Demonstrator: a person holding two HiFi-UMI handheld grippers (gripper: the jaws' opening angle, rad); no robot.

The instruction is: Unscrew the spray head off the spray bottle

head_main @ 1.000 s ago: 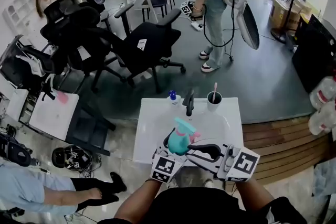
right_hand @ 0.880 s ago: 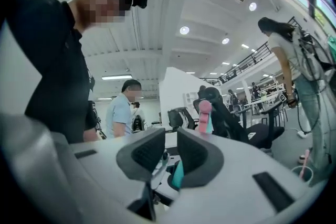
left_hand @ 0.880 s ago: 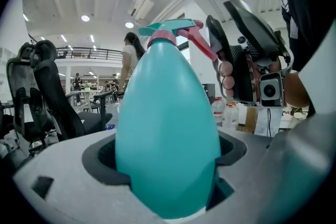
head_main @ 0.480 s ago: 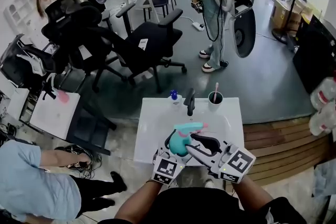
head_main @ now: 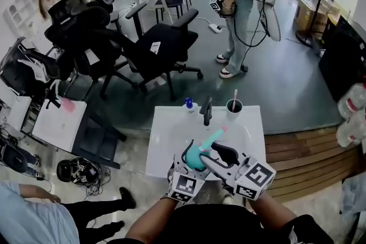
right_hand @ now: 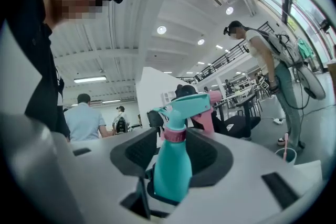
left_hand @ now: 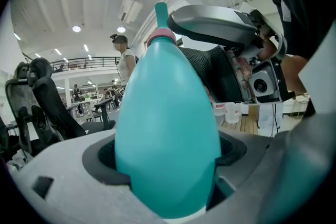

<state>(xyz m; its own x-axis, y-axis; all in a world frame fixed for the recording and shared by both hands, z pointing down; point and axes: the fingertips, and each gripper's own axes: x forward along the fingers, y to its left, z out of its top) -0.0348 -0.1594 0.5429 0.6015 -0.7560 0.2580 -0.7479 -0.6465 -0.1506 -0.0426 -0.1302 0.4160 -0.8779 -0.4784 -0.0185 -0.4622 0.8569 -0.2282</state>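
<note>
The spray bottle [head_main: 196, 157] is held in the air at the lower centre of the head view, over the near part of the white tabletop [head_main: 163, 146]; its long axis is tilted, with the base at lower left and the spray head [head_main: 215, 135] at upper right. At the left, the left claw [head_main: 187, 164] is clamped on the teal body; in the left gripper view the body fills the space between the jaws and both pads are pressed against it. At the right, the right claw [right_hand: 177, 157] is reached in level towards the neck; its jaws have just been opening and are now spread wide. The pink collar [right_hand: 175, 135] is seen between them, but a gap is left on either side, so nothing is gripped there.

The spray head is judged to lie straight ahead of the right claw, which is the nearer to it; a fresh closing at collar height appears to be called for. The gap at the collar is shown only by the right gripper view; in the left gripper view most of the head is hidden behind the body. How far the thread has been loosened cannot be told.
</note>
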